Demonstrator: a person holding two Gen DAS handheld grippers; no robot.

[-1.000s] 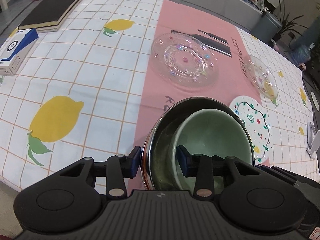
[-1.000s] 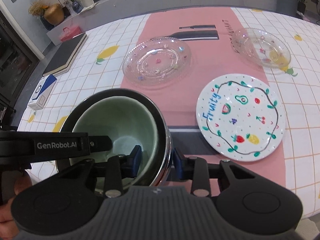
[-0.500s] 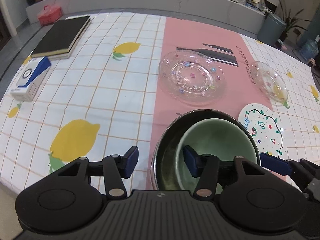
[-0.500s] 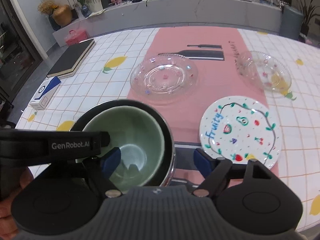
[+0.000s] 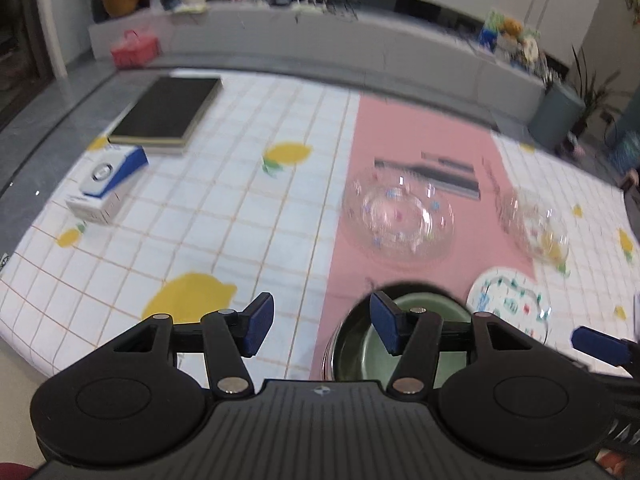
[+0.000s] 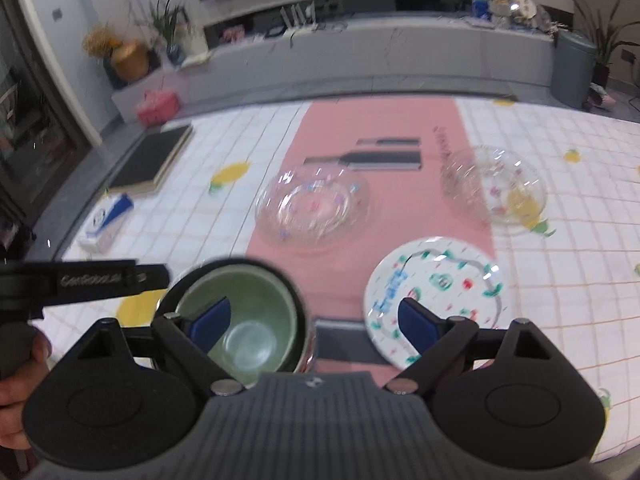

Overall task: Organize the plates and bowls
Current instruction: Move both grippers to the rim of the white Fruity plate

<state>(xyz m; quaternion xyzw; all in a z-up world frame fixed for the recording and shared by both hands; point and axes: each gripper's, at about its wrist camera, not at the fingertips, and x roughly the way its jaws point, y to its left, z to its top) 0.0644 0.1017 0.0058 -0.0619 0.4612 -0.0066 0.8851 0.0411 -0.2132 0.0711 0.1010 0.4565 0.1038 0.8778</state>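
A green bowl (image 6: 248,320) sits nested in a steel bowl (image 6: 299,312) on the pink runner, near the table's front edge. My right gripper (image 6: 314,322) hovers above the steel bowl's right rim, jaws opening, pads touching nothing. My left gripper (image 5: 322,322) hangs over the steel bowl's (image 5: 340,344) left rim, jaws also opening and empty, with the green bowl (image 5: 436,305) behind its right finger. Beyond lie a clear glass plate (image 5: 400,220) (image 6: 312,208), a small glass dish (image 5: 536,228) (image 6: 496,188) and a white fruit-patterned plate (image 5: 508,304) (image 6: 436,288).
A black book (image 5: 168,112) and a blue-and-white box (image 5: 104,188) lie at the far left of the lemon-print tablecloth. A red case (image 5: 134,48) and a grey bin (image 5: 556,116) stand off the table. A hand (image 6: 16,360) holds the left gripper's handle.
Both grippers let go of the steel bowl's rim, widened their jaws and rose, tilting up. The nested bowls stayed on the runner.
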